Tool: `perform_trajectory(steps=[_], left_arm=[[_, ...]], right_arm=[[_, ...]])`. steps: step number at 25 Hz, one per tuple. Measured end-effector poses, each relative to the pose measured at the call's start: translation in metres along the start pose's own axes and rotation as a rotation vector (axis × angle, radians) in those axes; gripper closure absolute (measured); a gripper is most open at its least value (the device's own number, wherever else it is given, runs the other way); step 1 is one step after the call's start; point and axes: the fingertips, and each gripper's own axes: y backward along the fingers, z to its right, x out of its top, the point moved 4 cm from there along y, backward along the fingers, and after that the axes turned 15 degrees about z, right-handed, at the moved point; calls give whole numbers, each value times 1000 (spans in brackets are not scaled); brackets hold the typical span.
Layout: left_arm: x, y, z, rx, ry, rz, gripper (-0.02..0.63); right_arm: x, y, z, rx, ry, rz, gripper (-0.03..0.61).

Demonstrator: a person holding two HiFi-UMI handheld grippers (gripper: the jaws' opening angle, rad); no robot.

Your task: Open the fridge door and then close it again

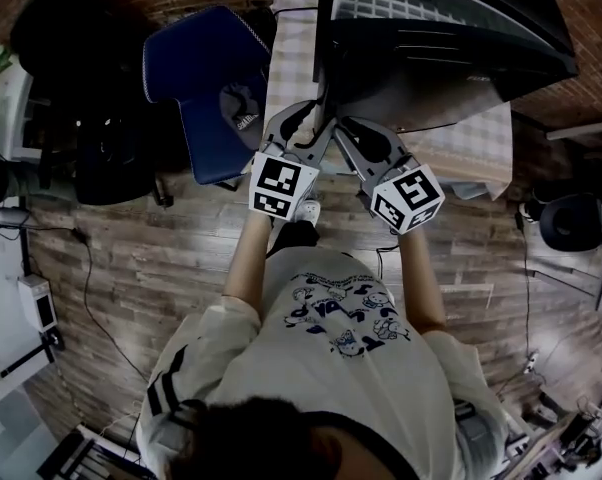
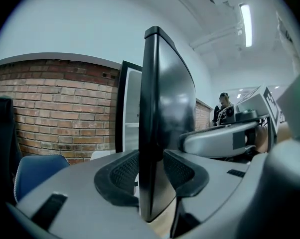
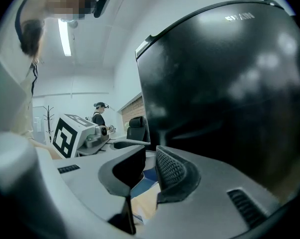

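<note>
Straddling the free edge of the glossy black fridge door [image 2: 162, 108], our left claw [image 2: 151, 166] has its jaws apart. One ribbed black pad [image 2: 121, 176] sits on each side of the panel, just beside its faces and, as far as we see, not pressed on it. The door rises well above this claw, seen edge-on straight ahead, with its curved shiny front on the claw's right. Beyond the claw's left jaw stands the black-framed fridge cabinet [image 2: 123, 108], and a strip of pale interior shows between frame and door, so the door is open.

Our right claw [image 3: 151, 163] is just to the right of the left one. Its jaws are parted with nothing between them, and only scraps of blue and tan show through the gap, lower down. The door's dark front fills everything ahead and to the right of this claw, close beside its right jaw; we cannot tell if they touch.

A dark blue plastic chair [image 1: 206, 78] stands to the left of the left claw, with a red brick wall [image 2: 55, 108] behind it. A pale checked tablecloth [image 1: 471, 143] lies to the right of the right claw. A brown wooden plank floor [image 1: 161, 258] runs below both.
</note>
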Motion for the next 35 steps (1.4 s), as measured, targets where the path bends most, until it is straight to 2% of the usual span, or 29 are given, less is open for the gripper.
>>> perform_trajectory(steps=[6,12,25,35], left_arm=[[-3,-24,-30,5,-4,-2,465],[-2,-49,-51,-13,-29,-4,471],[-1,-90,-78,-2,-34,-2,472],[-2,-90,-76,12,-29,4,474]], right_arm=[[-11,-21,20,-35,5,-27,497],[-4,-35,43,-93,11,2,497],[6,-55,82,-228,47,48,498],[7,-54,88,-297,42,80,497]])
